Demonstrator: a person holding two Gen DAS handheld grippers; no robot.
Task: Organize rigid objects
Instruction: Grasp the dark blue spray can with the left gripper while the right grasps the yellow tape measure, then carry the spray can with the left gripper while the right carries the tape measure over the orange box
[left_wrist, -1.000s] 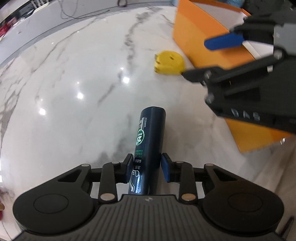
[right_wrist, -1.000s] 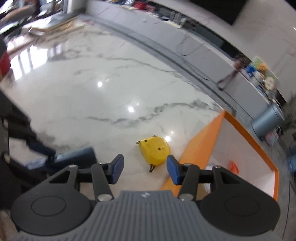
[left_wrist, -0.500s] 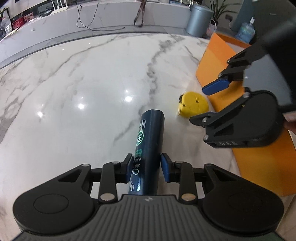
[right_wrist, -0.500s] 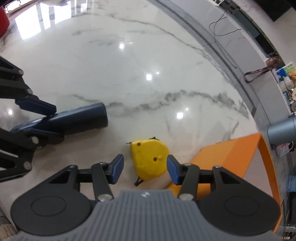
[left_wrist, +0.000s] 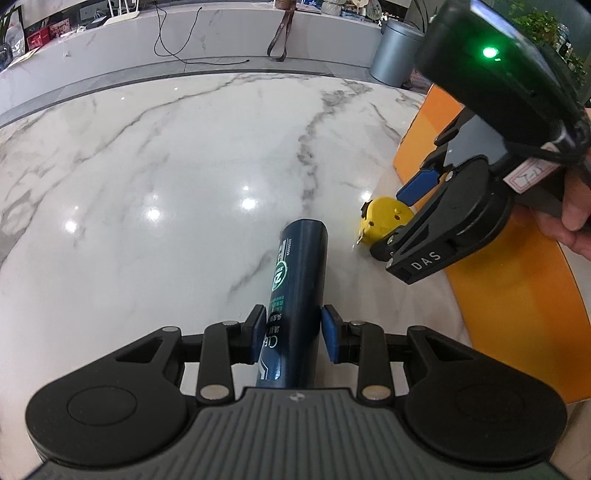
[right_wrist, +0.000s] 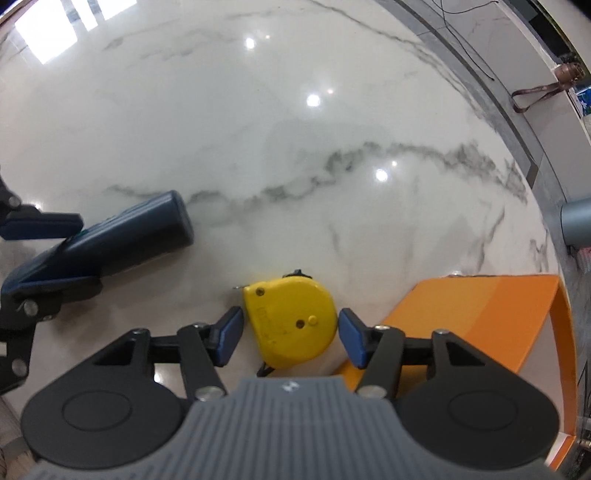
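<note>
1. Tape measure (right_wrist: 293, 320), yellow, lies flat on the marble surface (right_wrist: 258, 129) at lower centre of the right wrist view, just beside the orange bin (right_wrist: 480, 321) at lower right.
2. Right gripper (right_wrist: 290, 334) has dropped over it since a second ago, when the tape measure sat farther up the frame. Its fingers (right_wrist: 229, 334) now straddle the case on both sides and are opening, with slim gaps showing, so nothing is gripped yet.
3. Left gripper (left_wrist: 293, 334), at lower centre of the left wrist view, keeps its fingers closed on the dark blue bottle (left_wrist: 295, 295), which points up the frame above the surface.
4. Judgement: the right side looks lined up for a pick. Closing on the tape measure comes next, then the bin; the bottle awaits its turn.
</note>
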